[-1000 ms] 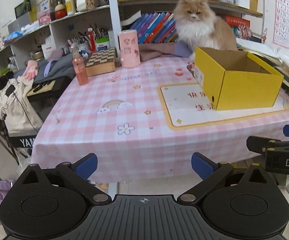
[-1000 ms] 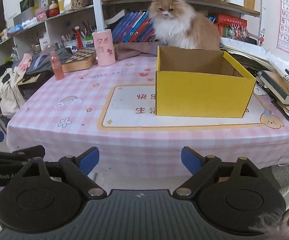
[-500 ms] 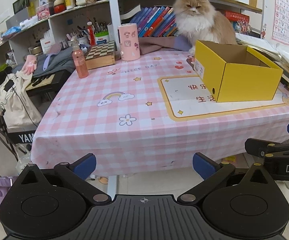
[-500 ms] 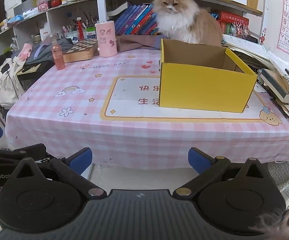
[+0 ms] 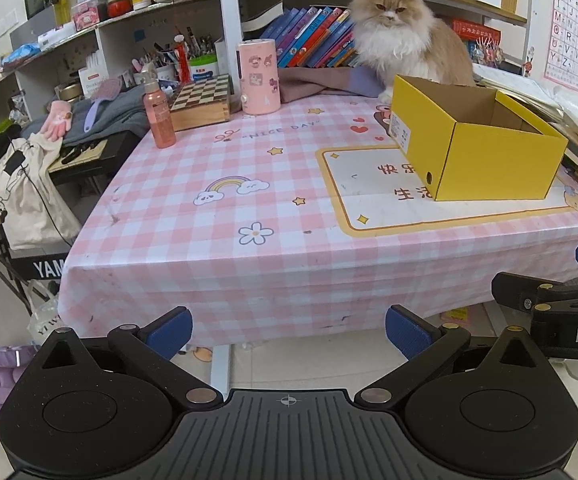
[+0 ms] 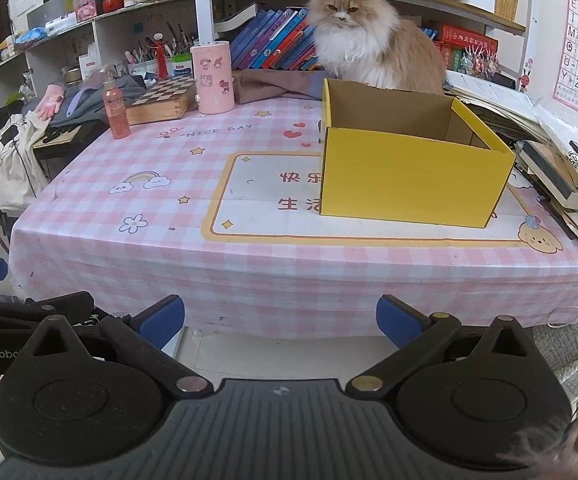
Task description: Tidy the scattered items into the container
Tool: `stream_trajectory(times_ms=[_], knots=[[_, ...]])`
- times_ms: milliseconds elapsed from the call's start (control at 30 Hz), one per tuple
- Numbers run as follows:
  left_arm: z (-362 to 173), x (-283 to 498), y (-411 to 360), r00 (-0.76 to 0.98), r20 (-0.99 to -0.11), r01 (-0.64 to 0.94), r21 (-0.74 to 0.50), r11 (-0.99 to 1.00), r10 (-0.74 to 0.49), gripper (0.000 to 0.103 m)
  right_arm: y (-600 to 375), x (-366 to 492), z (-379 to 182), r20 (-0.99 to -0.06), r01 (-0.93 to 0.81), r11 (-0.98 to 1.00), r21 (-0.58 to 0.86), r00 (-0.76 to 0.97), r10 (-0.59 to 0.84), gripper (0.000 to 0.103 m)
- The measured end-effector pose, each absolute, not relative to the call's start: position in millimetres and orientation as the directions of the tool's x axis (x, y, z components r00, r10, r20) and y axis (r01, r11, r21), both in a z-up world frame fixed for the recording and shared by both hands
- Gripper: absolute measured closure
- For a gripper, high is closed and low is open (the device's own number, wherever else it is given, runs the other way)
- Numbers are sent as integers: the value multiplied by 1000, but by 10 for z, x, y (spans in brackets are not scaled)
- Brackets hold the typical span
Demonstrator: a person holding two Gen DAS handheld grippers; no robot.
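An open yellow cardboard box (image 5: 489, 168) (image 6: 405, 176) stands on the right half of the pink checked tablecloth (image 5: 229, 216) (image 6: 161, 208). At the far left of the table are a pink bottle (image 5: 158, 114) (image 6: 114, 110), a wooden chessboard box (image 5: 201, 100) (image 6: 161, 100) and a pink cylinder with stickers (image 5: 259, 76) (image 6: 212, 77). My left gripper (image 5: 289, 330) and right gripper (image 6: 280, 316) hang off the table's near edge, both open, with nothing between their blue pads. The right gripper's arm (image 5: 549, 304) shows at the right edge of the left wrist view.
A fluffy cream cat (image 5: 401, 36) (image 6: 365, 36) sits right behind the box. Stacked books and papers (image 6: 561, 164) crowd the table's right edge. Shelves with books and pens stand behind. A keyboard stand with clothes and a bag (image 5: 25, 196) sits to the left.
Both views have pulled back and slightly up from the table, so its front drape shows more. The right gripper's pads have spread a little wider.
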State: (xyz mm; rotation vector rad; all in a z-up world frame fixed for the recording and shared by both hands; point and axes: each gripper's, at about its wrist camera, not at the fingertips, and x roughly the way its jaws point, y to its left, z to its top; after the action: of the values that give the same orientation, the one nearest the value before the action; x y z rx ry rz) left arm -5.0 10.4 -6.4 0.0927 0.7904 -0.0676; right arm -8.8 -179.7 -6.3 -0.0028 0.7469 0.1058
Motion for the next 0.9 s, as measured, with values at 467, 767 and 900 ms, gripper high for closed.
stream_trajectory(times_ms=[467, 767, 900], knots=[[-63, -37, 110, 703, -711, 96, 57, 994, -27, 0, -1774, -78, -54, -679, -99, 995, 34, 727, 96, 0], [-60, -14, 124, 701, -713, 96, 54, 994, -29, 0, -1757, -60, -50, -680, -99, 995, 33, 727, 95, 0], [-64, -3, 129, 700, -713, 96, 53, 994, -30, 0, -1753, -56, -49, -680, -99, 995, 33, 727, 95, 0]])
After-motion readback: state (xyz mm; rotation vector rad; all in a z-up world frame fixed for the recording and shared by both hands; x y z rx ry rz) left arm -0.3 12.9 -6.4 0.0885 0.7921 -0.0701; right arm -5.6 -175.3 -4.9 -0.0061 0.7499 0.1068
